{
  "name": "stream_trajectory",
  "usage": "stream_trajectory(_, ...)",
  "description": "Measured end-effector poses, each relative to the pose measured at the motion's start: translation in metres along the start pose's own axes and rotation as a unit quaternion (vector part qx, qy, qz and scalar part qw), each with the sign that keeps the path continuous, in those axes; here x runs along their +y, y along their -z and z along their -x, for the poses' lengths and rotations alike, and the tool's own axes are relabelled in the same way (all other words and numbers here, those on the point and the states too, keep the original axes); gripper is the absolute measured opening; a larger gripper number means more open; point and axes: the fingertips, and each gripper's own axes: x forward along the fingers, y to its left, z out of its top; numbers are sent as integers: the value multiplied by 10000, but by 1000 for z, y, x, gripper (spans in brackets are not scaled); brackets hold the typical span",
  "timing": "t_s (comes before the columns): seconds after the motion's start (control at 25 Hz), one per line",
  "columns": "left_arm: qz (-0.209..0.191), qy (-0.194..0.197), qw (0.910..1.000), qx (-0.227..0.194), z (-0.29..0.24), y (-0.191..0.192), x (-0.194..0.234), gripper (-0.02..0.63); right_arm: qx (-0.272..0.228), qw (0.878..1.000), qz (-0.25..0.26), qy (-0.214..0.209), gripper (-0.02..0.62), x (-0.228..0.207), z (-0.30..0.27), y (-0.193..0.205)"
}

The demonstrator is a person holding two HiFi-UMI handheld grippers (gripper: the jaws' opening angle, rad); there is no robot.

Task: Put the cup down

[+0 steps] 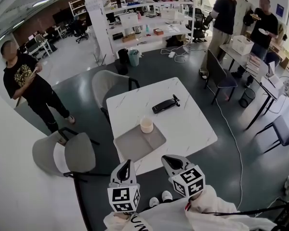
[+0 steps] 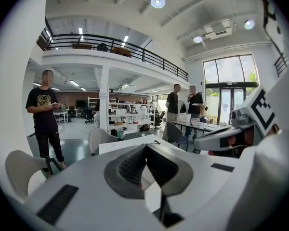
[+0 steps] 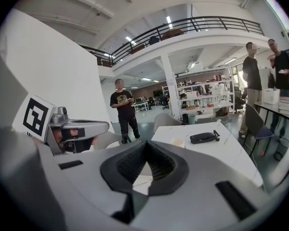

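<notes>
A pale cup [image 1: 146, 124] stands upright on a grey tray [image 1: 135, 146] on the white marble table [image 1: 183, 129]; nothing holds it. Both grippers hover side by side below the table's near edge, well short of the cup. My left gripper [image 1: 126, 162] has its jaws together with nothing between them, as the left gripper view [image 2: 145, 146] also shows. My right gripper [image 1: 167, 159] is likewise shut and empty [image 3: 145, 142]. In the right gripper view the cup [image 3: 177, 142] sits ahead, slightly to the right.
A black device [image 1: 164, 105] lies on the table beyond the cup. Grey chairs [image 1: 62, 153] stand to the left and behind the table [image 1: 108, 83]. A person in black [image 1: 31, 88] stands at the left, two people [image 1: 241, 18] at the back right. A cable [image 1: 231, 138] crosses the floor.
</notes>
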Motion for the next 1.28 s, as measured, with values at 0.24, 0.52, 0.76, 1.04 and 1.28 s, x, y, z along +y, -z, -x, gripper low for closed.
stream_trajectory(0.24,22,38,10000,15,1,3,-1,11,69,9999,-77,84,6,-2,-1,5)
stream_trajectory(0.52,33,31,10000,56,-1,5,-1,11,22,9999,-32,161,5,-6,1,3)
stream_trajectory(0.76,30,8,10000,88,0,8,1,11,7,9999,-35,158,5,-5,0,3)
stream_trajectory(1.04,44,-19,9999,122,1,9,2,11,22,9999,-36,128,5,-4,-1,2)
stream_trajectory(1.28,44,-11,9999,135,1,8,1,11,15,9999,-64,153,5,-7,0,0)
